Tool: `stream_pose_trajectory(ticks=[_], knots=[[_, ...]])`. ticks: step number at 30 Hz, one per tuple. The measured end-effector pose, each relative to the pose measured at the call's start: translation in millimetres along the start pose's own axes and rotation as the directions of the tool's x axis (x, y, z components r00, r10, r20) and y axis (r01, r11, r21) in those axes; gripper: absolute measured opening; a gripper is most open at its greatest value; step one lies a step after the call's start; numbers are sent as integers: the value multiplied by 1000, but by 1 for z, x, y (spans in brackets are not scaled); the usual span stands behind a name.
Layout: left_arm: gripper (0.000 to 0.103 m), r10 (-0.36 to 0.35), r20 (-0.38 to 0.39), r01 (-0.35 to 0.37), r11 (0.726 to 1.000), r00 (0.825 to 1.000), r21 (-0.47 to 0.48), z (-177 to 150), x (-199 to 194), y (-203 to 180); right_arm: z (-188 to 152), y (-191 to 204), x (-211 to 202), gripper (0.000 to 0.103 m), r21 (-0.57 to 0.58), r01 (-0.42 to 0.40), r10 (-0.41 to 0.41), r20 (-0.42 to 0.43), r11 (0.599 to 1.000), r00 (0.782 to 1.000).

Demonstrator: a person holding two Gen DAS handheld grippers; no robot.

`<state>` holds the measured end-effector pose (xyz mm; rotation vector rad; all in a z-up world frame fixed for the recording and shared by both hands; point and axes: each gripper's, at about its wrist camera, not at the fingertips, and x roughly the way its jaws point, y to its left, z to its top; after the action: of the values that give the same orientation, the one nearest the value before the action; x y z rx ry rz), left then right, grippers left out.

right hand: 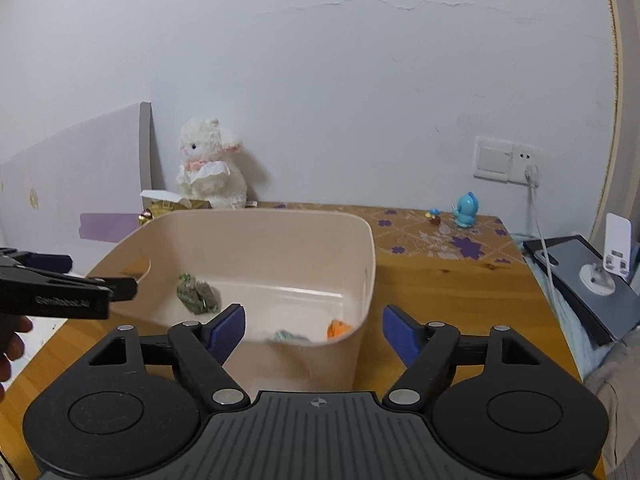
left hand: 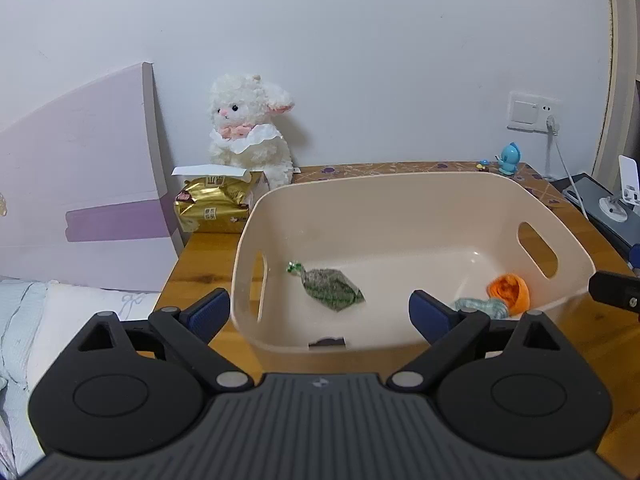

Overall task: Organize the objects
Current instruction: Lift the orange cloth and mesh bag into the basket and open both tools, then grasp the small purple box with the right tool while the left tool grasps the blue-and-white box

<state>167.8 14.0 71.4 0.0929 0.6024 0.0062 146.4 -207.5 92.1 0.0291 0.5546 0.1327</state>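
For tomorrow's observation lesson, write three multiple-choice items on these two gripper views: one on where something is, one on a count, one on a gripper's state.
1. Where does the white plush lamb sit?
A. inside the bin
B. against the wall behind the bin
C. on the bed

2. How many items lie in the beige bin?
A. one
B. three
C. five

3. How are the left gripper fingers?
A. spread, empty
B. shut on a wrapper
C. shut on the bin rim

Key: B, it sits on the table's far edge; B, green wrapper, pale wrapper, orange piece; A, nothing between the blue pads.
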Motion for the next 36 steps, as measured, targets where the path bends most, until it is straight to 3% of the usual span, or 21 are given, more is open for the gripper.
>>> stream_pose_trajectory(ticks=[14,24,36], knots=[[97,-21,-69,23,999,997,24,-46,-18,-9,-39,-13,-30,92,-3,28,-29,-54,1000,998],[97,-19,-175,24,999,984,25,-78,3,-13,-68,-16,-8,93,-37,64,-70,-164,997,984],[97,-42,-270,49,999,962,19,-91,40,-20,-87,-11,36,93,-33,47,-54,-251,998,966]])
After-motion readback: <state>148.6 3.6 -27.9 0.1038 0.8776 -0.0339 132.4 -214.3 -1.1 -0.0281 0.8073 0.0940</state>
